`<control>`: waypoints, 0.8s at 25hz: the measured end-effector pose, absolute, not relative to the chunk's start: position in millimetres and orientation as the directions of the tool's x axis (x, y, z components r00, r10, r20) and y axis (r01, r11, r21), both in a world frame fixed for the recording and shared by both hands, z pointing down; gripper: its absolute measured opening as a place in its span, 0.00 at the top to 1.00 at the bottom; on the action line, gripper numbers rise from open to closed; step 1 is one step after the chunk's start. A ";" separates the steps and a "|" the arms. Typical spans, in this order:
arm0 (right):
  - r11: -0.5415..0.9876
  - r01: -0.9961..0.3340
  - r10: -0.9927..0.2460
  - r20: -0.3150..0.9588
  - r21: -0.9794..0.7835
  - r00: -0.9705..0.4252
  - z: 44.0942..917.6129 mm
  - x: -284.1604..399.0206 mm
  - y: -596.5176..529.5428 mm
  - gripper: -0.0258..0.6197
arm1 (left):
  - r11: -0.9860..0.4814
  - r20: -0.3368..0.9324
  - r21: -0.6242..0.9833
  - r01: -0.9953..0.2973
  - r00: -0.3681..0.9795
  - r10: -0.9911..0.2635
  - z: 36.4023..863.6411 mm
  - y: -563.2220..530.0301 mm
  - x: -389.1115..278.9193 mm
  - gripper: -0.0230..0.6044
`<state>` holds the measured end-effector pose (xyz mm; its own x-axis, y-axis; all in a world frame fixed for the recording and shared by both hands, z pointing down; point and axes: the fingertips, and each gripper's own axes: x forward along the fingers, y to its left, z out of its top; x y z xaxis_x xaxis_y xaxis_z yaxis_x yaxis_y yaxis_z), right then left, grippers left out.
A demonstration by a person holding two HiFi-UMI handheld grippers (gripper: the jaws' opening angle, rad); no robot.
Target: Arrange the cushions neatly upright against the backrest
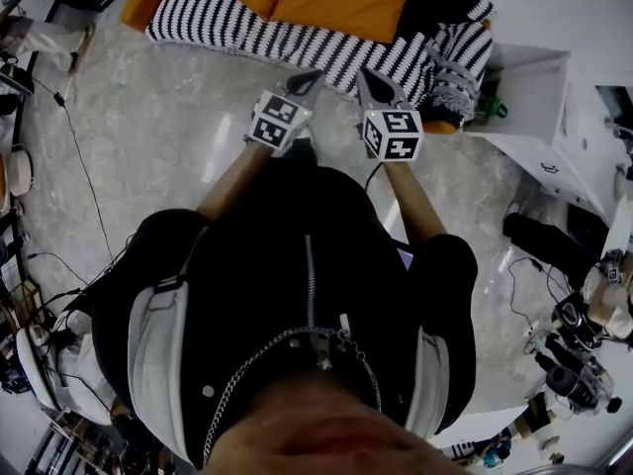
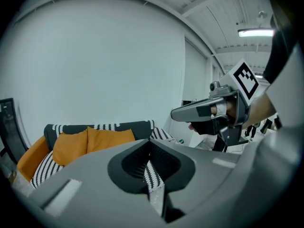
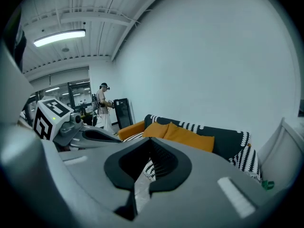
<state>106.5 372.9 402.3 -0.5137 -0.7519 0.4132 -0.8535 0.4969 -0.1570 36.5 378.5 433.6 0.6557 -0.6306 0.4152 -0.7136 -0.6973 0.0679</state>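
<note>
Though aimed at the striped sofa (image 1: 237,26), held short of it above the pale floor (image 1: 148,137), side by side and apart: left gripper (image 1: 311,77) with claw pressed together on itself, right gripper (image 1: 368,79) likewise pinched flat, pad to pad. Between the tips and the sofa front, only a strip of that floor. On the seat, one orange cushion (image 2: 71,146) and a second orange cushion (image 2: 112,137), touching each other and leaning back on the dark backrest (image 2: 118,126). At the sofa's left end, a further orange piece (image 2: 29,159), cushion or arm not to be told. At the right end, a striped end piece (image 1: 455,62), again either cushion or arm. Behind all of it, a plain white wall (image 2: 95,56). Just beside the sofa's right end, a white cabinet (image 1: 534,82), with a small green object (image 1: 492,107) between it and the sofa. Across the floor on the left, thin cables (image 1: 84,166); on the right, a dark bag (image 1: 542,240) and camera gear (image 1: 579,374). Farther off in the right gripper view, a person (image 3: 102,102) standing by a black cabinet (image 3: 121,112). Low in the head view, much of the floor blocked by the wearer's black jacket (image 1: 297,295). In each gripper view, the sofa's front hidden behind that gripper's own grey body, with just a sliver of striped seat showing through the notch above the closed claw.
</note>
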 end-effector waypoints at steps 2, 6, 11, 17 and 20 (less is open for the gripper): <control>0.492 -0.857 -0.755 0.416 -0.152 -0.507 400.7 102.1 355.1 0.96 | -0.702 0.407 0.073 -0.709 0.663 -0.628 432.0 360.6 32.1 0.95; 0.479 -0.865 -0.761 0.420 -0.152 -0.495 399.8 89.6 325.4 0.96 | -0.715 0.398 0.068 -0.696 0.676 -0.620 430.1 330.1 21.7 0.95; 0.455 -0.878 -0.772 0.425 -0.151 -0.473 402.5 74.1 301.2 0.96 | -0.728 0.397 0.066 -0.683 0.687 -0.609 432.6 300.8 8.8 0.95; 0.441 -0.881 -0.759 0.453 -0.170 -0.467 410.3 69.5 291.2 0.96 | -0.727 0.396 0.094 -0.681 0.695 -0.600 438.2 283.0 5.0 0.95; 0.438 -0.882 -0.753 0.463 -0.175 -0.467 416.1 74.1 284.5 0.96 | -0.727 0.396 0.105 -0.678 0.699 -0.595 443.2 277.4 10.0 0.95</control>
<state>74.1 284.5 416.1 -0.4667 -0.7533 0.4634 -0.8816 0.4383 -0.1753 10.0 277.4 443.2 0.6993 -0.5950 0.3961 -0.6783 -0.7273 0.1050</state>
